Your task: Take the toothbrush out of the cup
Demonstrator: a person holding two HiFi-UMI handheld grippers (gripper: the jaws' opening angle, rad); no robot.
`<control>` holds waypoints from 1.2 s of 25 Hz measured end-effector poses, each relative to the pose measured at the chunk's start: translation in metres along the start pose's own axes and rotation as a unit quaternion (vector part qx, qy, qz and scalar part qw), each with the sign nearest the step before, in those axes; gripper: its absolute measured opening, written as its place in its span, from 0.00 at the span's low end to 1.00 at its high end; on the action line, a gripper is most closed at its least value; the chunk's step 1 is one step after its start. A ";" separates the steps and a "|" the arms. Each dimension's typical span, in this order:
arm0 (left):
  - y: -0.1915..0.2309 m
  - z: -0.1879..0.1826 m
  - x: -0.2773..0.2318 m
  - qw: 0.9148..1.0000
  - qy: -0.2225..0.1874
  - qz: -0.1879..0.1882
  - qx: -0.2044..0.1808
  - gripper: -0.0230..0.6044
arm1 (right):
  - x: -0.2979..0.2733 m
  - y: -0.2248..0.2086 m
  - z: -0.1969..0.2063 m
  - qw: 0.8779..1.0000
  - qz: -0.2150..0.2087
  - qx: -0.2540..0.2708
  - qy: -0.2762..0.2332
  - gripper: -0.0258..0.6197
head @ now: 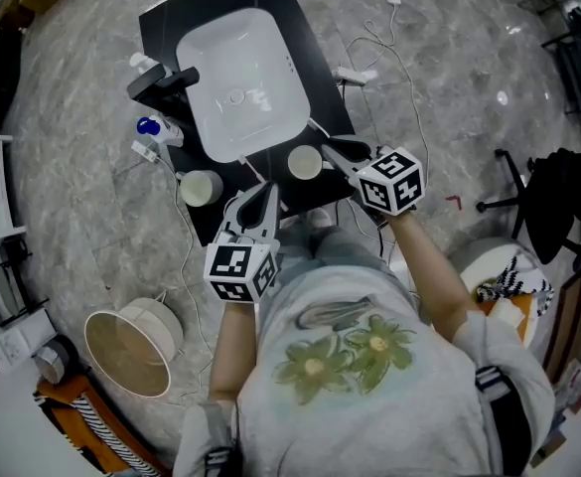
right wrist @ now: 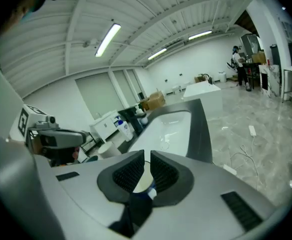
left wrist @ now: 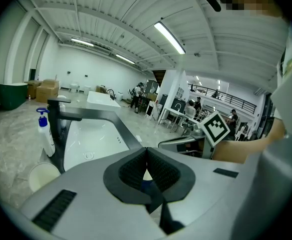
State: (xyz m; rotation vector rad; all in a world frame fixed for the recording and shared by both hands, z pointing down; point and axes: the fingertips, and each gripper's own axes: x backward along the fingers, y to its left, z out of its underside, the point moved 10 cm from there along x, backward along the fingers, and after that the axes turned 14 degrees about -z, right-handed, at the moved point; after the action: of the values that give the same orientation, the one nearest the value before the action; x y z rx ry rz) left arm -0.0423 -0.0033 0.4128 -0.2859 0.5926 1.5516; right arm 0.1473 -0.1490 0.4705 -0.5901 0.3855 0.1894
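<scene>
toothbrush pinched low in the right gripper, in line with the cup

the right gripper [right wrist: 147,156] has its jaws nearly together, with only a thin slit left between the ribbed pads. low in that slit, near the root of the jaws, sits the toothbrush [right wrist: 149,192]. it shows as a slim dark blue handle with a white patch, pinched between the two pads and running down toward the camera. through the slit just above it shows the cream mouth of the cup [head: 291,164], so from this gripper's view the toothbrush lies in line with the cup. whether its far end is inside the cup cannot be made out. in the head view the right gripper's tips sit just to the right of that cup, at the front edge of the black counter [head: 171,23]. the toothbrush is too small to pick out there.

the left gripper [left wrist: 146,150] has its pads pressed together. a bit of dark blue shows low behind them, and i cannot tell what it is. in the head view it points at the counter's front edge, between the cup and a second cup [head: 187,189], apart from both.

beyond the cups lies the white basin [head: 245,68], with a black faucet [head: 161,82] and a blue-capped soap bottle [head: 149,127] at its left.
</scene>
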 end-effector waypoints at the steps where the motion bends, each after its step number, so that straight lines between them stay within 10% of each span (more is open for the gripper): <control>1: -0.001 -0.002 0.002 1.000 0.001 0.003 0.000 0.07 | 0.004 0.010 -0.003 1.000 -0.010 0.009 -0.012 0.14; 30: -0.009 -0.006 0.049 0.999 -0.032 0.024 -0.021 0.07 | 0.009 0.142 0.004 0.992 -0.078 0.089 -0.032 0.10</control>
State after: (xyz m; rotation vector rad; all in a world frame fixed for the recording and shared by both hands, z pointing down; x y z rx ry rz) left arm -0.0384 0.0350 0.3797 -0.2546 0.5202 1.6149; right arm 0.1168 -0.0305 0.3983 -0.4347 0.2893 0.0221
